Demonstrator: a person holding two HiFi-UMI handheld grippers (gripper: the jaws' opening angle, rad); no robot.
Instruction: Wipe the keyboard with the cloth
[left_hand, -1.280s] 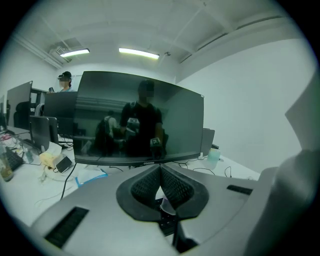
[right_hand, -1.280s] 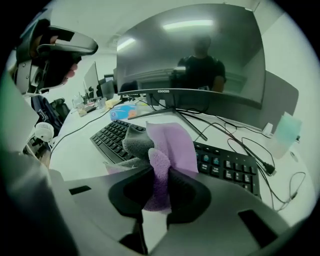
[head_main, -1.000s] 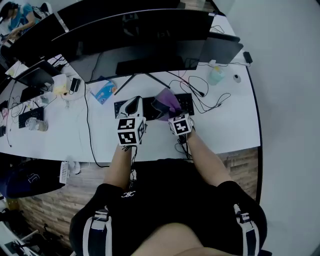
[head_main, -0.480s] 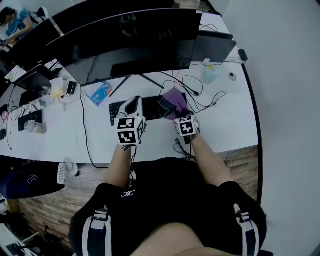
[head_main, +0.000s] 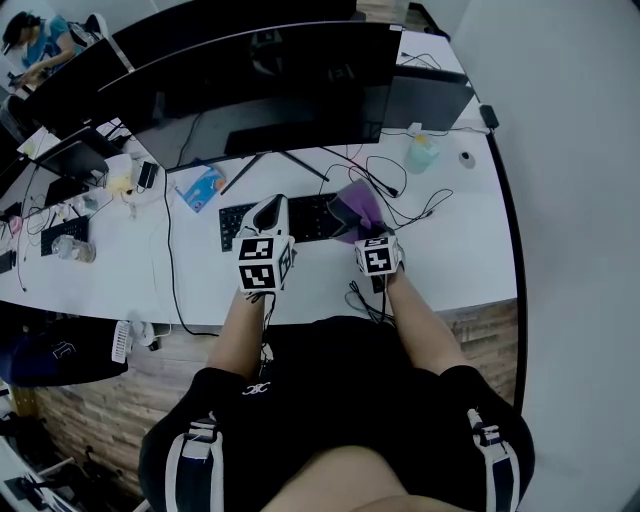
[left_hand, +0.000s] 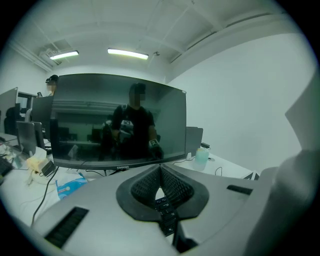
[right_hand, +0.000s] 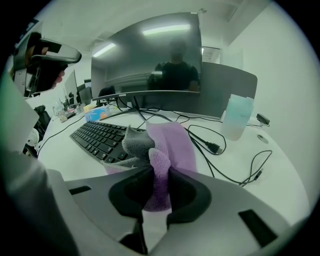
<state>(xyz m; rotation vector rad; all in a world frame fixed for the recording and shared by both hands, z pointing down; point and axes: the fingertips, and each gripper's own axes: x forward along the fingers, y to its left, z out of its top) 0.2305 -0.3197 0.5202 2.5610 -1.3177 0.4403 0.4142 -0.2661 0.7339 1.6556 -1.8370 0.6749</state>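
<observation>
A black keyboard (head_main: 300, 218) lies on the white desk (head_main: 450, 250) in front of a large monitor. My right gripper (head_main: 346, 218) is shut on a purple cloth (head_main: 360, 205) that drapes over the keyboard's right end. In the right gripper view the cloth (right_hand: 170, 142) bunches up between the jaws of that gripper (right_hand: 159, 170), with the keyboard (right_hand: 97, 136) to its left. My left gripper (head_main: 268, 208) hovers over the keyboard's left part. The left gripper (left_hand: 160, 171) has its jaws closed together with nothing in them, and a few keys (left_hand: 166, 210) show beneath.
A wide dark monitor (head_main: 250, 70) stands behind the keyboard. Black cables (head_main: 405, 190) loop on the desk right of the cloth, near a pale bottle (head_main: 422, 152). A blue packet (head_main: 200, 185) lies left of the monitor stand. Another keyboard (head_main: 60, 232) and clutter sit far left.
My right gripper has dragged the purple cloth rightward along the keyboard to its right end and slightly toward me. The left gripper has stayed over the keyboard's left part.
</observation>
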